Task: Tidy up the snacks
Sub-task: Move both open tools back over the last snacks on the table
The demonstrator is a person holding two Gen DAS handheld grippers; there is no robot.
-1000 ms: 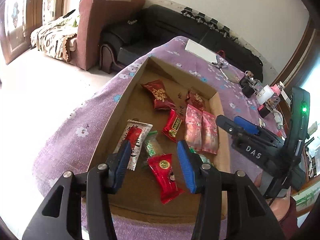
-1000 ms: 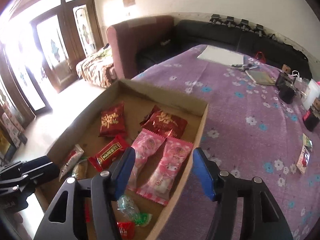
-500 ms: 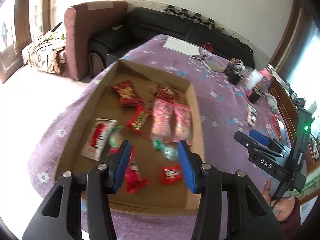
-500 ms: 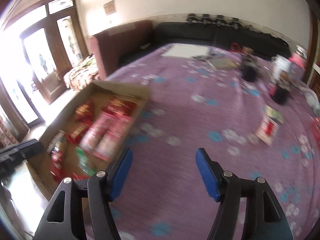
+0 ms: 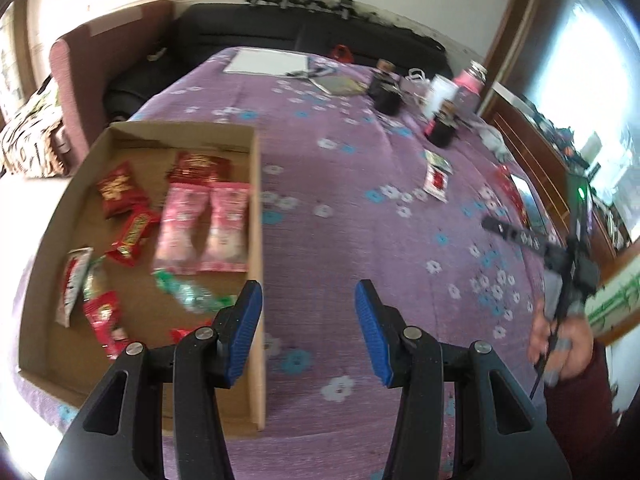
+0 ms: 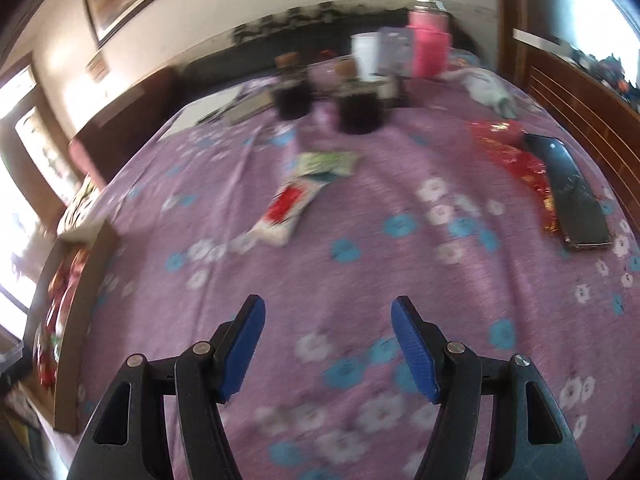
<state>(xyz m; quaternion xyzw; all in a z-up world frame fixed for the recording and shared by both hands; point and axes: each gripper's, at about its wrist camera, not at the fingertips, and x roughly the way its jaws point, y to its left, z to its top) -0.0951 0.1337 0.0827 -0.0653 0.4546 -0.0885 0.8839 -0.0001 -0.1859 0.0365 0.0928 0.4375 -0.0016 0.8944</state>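
A cardboard tray (image 5: 258, 208) on the purple flowered cloth holds several snacks: two pink packets (image 5: 204, 228), red packets (image 5: 120, 194) and green candies (image 5: 188, 290). My left gripper (image 5: 308, 332) hangs open and empty over the cloth, just right of the tray's right wall. A white-and-red snack packet (image 6: 286, 208) and a green packet (image 6: 328, 162) lie loose on the cloth ahead of my right gripper (image 6: 326, 344), which is open with nothing between its pads. In the left wrist view the right gripper (image 5: 496, 227) shows at the far right, held by a hand (image 5: 560, 344).
A phone (image 6: 572, 192) lies on a red wrapper (image 6: 516, 156) at the right. Dark jars (image 6: 358, 114), a white cup (image 6: 366, 58) and a pink bottle (image 6: 428, 46) stand at the back. Papers (image 5: 266, 62) lie far back, and a wooden frame (image 6: 580, 108) borders the right side.
Both grippers have swung right, off the tray and over the cloth. The right wrist view now faces the loose packets, with the tray at its left edge. The right jaws stand slightly wider.
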